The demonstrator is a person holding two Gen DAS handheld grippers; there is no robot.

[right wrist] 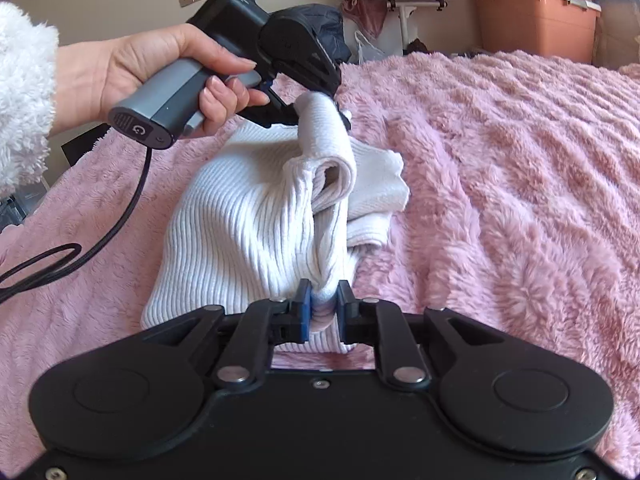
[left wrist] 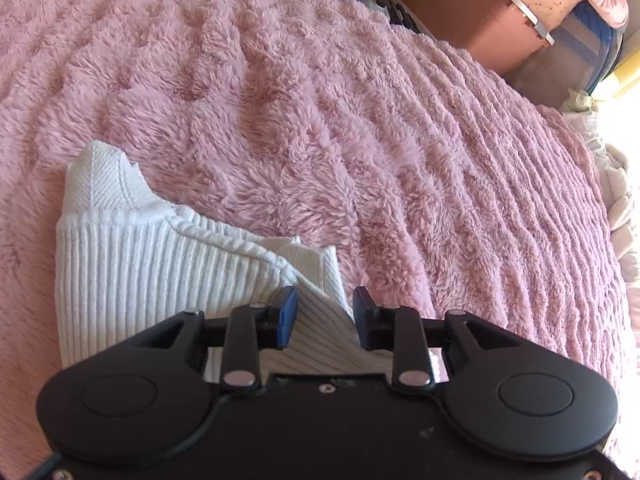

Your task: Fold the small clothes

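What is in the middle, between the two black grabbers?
A raised fold of the white ribbed garment. In the right wrist view it stretches from the right gripper, pinched on it, up to the left gripper, with the pink fluffy blanket underneath.

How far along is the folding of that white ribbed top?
The white ribbed knit top lies partly doubled on the fluffy pink blanket. The right hand-held gripper pinches one fold; the left hand-held gripper, open, touches fabric. The final fold and flattening remain.

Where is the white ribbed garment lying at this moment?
The white ribbed garment lies on the pink fluffy blanket, centre-left in the right wrist view. The right tool pinches its near edge; the left tool lifts its far part.
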